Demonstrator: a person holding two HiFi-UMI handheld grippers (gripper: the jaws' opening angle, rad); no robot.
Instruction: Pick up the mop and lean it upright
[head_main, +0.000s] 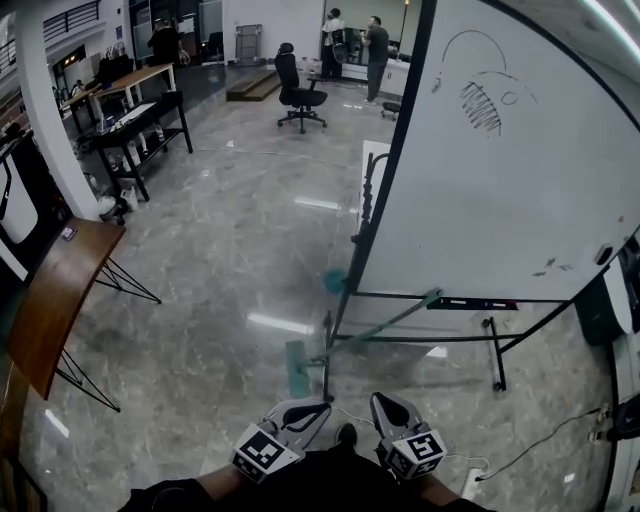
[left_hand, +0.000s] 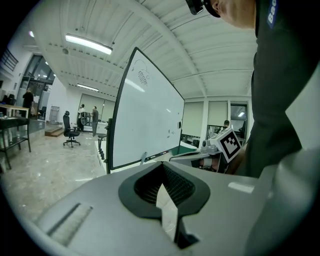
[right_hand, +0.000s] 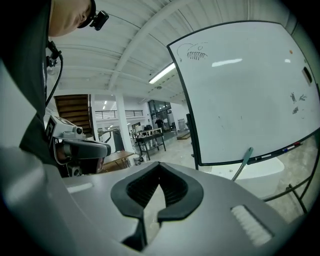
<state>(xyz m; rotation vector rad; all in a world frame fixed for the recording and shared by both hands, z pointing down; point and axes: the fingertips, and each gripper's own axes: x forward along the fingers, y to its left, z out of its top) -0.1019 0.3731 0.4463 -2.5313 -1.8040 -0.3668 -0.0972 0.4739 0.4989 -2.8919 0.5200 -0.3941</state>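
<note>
Left gripper (head_main: 306, 413): jaws together, nothing between them. Right gripper (head_main: 386, 403): jaws together, also empty. The two sit side by side, close to the person's body, pointing forward.

Mop (head_main: 385, 322): ahead of both tips and well apart from them. Its teal head lies flat on the floor (head_main: 200, 250), in front of the left gripper. The handle slants up and to the right, and its upper end rests against the lower rail of the whiteboard (head_main: 500, 150).

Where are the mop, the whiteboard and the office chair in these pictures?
mop (head_main: 378, 325): head view, middle of its slanting teal handle.
whiteboard (head_main: 500, 170): head view, bare white writing surface.
office chair (head_main: 300, 96): head view, its black seat, far across the floor.
</note>
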